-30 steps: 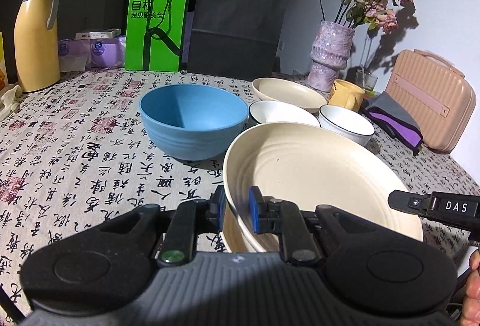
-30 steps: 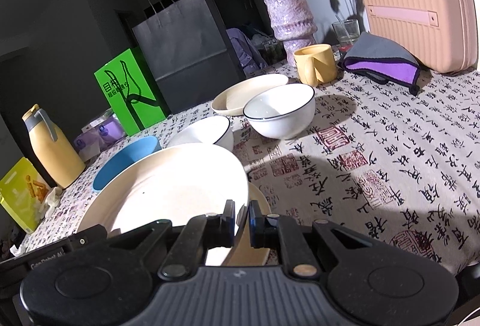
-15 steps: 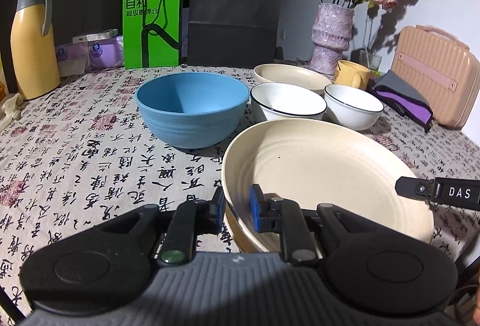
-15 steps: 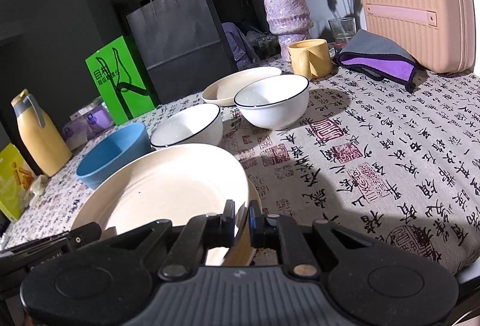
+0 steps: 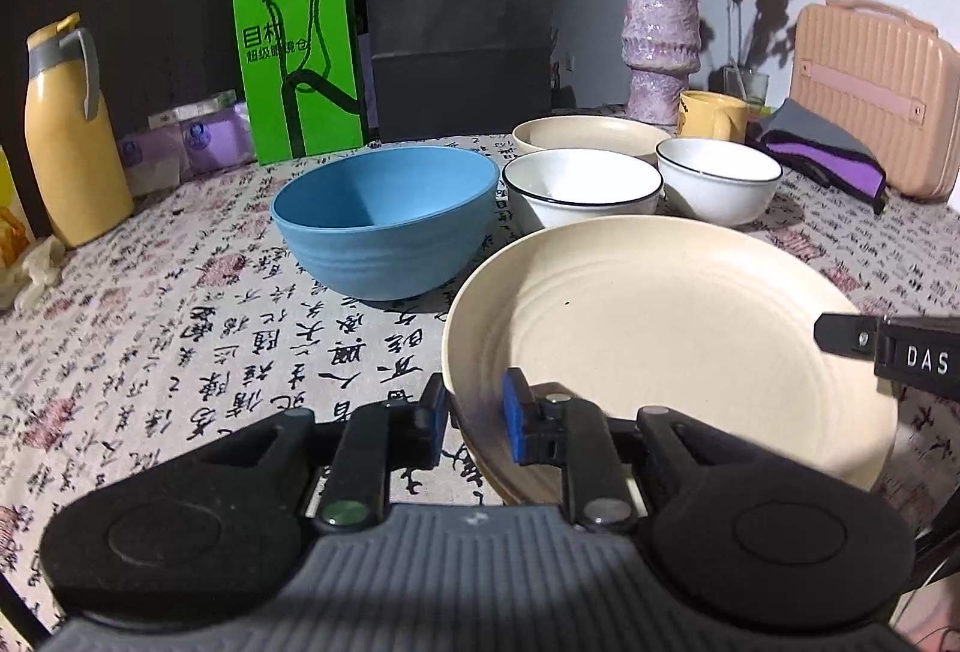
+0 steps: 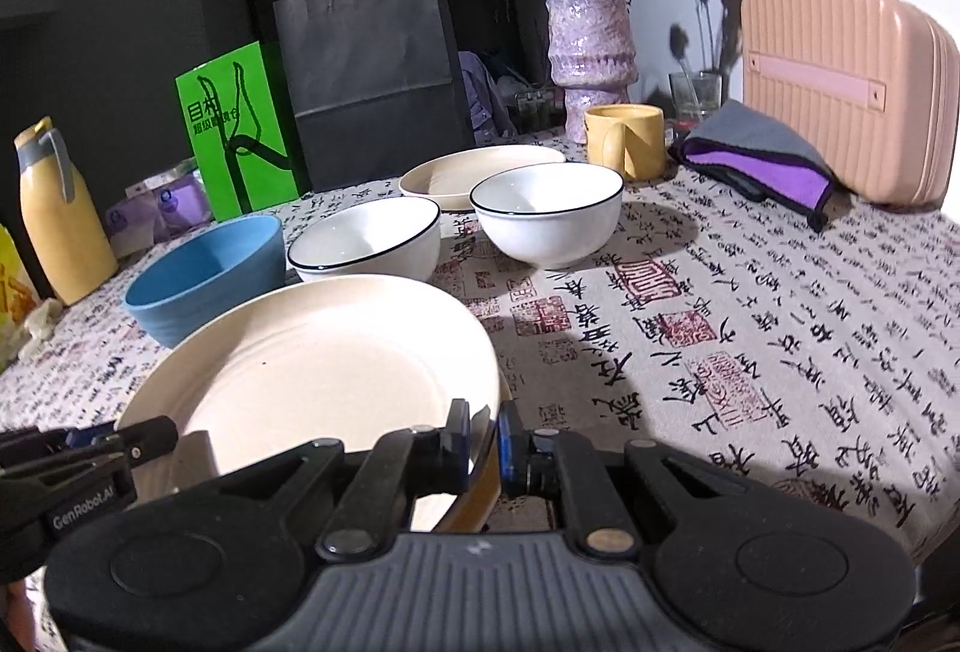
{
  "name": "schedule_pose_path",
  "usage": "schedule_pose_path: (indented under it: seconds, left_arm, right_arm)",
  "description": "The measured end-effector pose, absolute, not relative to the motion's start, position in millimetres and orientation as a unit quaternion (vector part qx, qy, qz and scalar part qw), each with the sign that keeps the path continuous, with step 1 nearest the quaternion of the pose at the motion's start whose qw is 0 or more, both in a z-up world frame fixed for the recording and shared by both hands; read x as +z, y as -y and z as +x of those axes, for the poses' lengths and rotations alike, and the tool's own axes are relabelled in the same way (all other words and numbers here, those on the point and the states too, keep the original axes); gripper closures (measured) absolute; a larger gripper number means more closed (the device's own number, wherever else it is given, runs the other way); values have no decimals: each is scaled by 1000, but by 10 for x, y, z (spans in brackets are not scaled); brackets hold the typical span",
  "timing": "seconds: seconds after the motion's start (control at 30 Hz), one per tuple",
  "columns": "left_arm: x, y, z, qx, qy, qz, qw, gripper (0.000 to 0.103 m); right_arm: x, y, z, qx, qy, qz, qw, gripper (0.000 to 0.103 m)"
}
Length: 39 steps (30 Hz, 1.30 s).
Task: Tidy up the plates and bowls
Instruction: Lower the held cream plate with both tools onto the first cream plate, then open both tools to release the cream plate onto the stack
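My right hand-held gripper (image 6: 483, 439) clenches the near rim of the round, matte cream plate (image 5: 672, 340), faintly ringed, low over the table (image 5: 180, 328). My left hand-held gripper (image 5: 474, 415) straddles the opposite rim, pads loosened. Behind: smooth blue bowl (image 5: 384, 220), two glossy white bowls.

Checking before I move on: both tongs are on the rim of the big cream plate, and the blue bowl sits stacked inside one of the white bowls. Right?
Not quite. The blue bowl stands by itself on the tablecloth, beside the nearer white bowl, as the left wrist view shows. Both tongs are on the cream plate.
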<state>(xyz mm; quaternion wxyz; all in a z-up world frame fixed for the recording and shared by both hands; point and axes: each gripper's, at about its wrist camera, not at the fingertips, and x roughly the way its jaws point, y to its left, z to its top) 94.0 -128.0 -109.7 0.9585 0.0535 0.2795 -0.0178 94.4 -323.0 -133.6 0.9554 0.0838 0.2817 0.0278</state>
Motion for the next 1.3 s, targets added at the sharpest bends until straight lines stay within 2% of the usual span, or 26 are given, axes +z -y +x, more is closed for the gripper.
schedule_pose_path:
  seconds: [0.67, 1.3]
  left_arm:
    - [-1197, 1312, 946, -10, -280, 69, 958, 84]
    - [-1236, 1351, 954, -6, -274, 82, 958, 83]
  right_arm:
    - [-1409, 3030, 928, 0, -263, -9, 965, 93]
    - [-1480, 3074, 938, 2, -256, 13, 966, 93]
